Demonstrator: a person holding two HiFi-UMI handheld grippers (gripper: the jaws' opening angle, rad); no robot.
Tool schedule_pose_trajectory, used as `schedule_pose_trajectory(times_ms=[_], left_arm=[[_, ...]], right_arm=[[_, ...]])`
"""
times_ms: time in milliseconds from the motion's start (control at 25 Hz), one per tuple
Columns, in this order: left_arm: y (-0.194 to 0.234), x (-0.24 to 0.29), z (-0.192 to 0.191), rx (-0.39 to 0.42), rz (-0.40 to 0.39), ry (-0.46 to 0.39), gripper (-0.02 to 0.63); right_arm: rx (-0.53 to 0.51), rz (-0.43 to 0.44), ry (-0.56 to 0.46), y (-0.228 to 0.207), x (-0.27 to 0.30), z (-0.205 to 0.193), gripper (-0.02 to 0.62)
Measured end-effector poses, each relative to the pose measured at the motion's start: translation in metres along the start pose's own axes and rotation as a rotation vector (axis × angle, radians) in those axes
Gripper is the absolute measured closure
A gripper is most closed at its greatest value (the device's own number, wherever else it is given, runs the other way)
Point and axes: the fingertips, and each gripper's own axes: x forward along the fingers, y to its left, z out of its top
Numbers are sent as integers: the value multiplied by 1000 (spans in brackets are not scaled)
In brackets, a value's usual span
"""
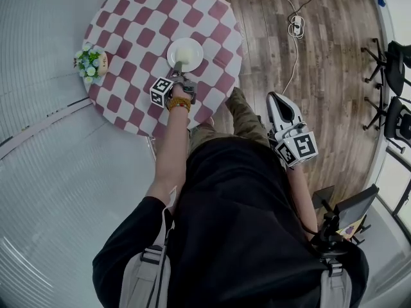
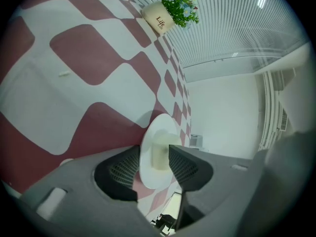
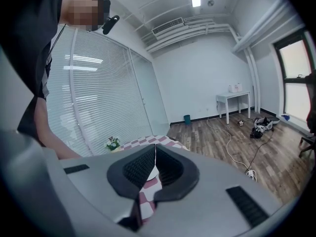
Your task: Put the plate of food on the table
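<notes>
**A:** Plate (image 1: 194,50) is sitting flat on the checked table (image 1: 128,24), a bit in from the near edge. Food (image 1: 183,56), a pale block, is standing on it. Task's looking as good as done.

**B:** And the left gripper (image 2: 154,163)?

**A:** Jaws are standing apart w/ the plate's near rim btwn them. Pads aren't pressing on it, as far as I'm seeing, so nothing's being held.

**B:** What's worrying you, then?

**A:** The pull-back. If the left gripper is lifting or twisting while the rim's btwn the jaws, a pad is prob. catching the rim. That's tipping or dragging the plate. The food is standing just beside one pad, so a sideways nudge is likely knocking it over. A straight, level retreat is looking safest.

**B:** Flower pot (image 1: 92,63) at risk?

**A:** No, it's sitting well apart from the plate, at the table's left edge. Right gripper (image 3: 155,162) is hanging off the table, to its right. Its jaws are together w/ nothing btwn them, so no threat there.

**B:** Counts?

**A:** Plate: one. Food pieces: one. Table: one. Flower pot: one. Grippers: two.
</notes>
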Motion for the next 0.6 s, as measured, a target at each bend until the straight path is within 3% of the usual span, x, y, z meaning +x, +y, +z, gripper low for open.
schedule_pose_trajectory(times_ms=[120, 600], left_arm=[[-5, -3, -2, -16, 13, 0, 387], [-6, -27, 2, 17, 70, -32, 383]], right_arm=[[-1, 3, -9, 1, 0, 2, 584], [5, 25, -37, 7, 6, 11, 584]])
